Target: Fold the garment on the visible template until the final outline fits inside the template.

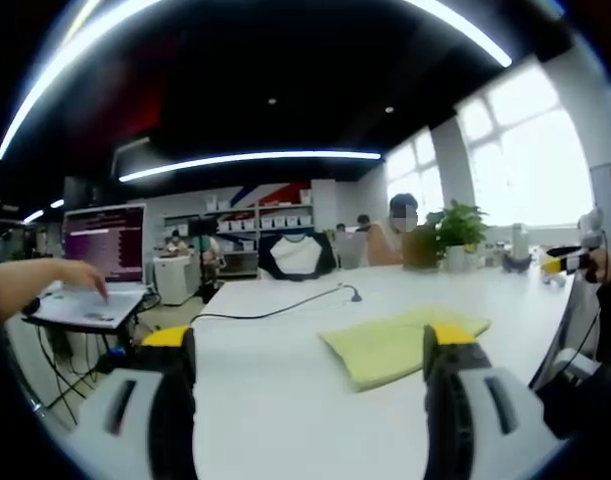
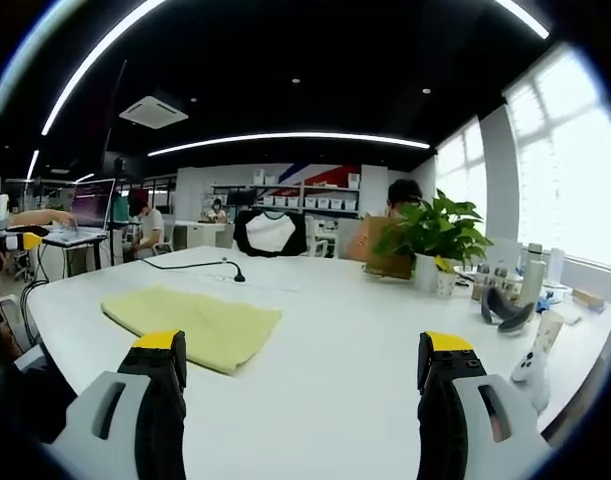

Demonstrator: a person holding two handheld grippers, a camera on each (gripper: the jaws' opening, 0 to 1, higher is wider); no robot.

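Two tools hang above the white tabletop [image 2: 335,330], each with its jaws spread wide and nothing between them: the left tool [image 1: 310,345] in the left gripper view, the right tool [image 2: 305,350] in the right gripper view. Neither touches the cloth.

Just beyond the jaws lies the garment [image 2: 190,322], a pale yellow piece spread flat on the tabletop, already roughly rectangular, with a near corner pointing toward the cameras. In the left gripper view it sits ahead and to the right, its near edge close to that tool's right jaw; in the right gripper view it sits ahead and to the left. No template outline can be made out on the white surface.

Judging from this, the step in hand is the approach for a fold. It would go best with both tools lowered onto two corners of one edge, pinching only the top layers, then lifting low and carrying the edge across evenly so it doesn't skew.

Farther off, a black cable [image 2: 200,266] trails across the tabletop, and a potted plant [image 2: 430,240] stands near the far right edge.
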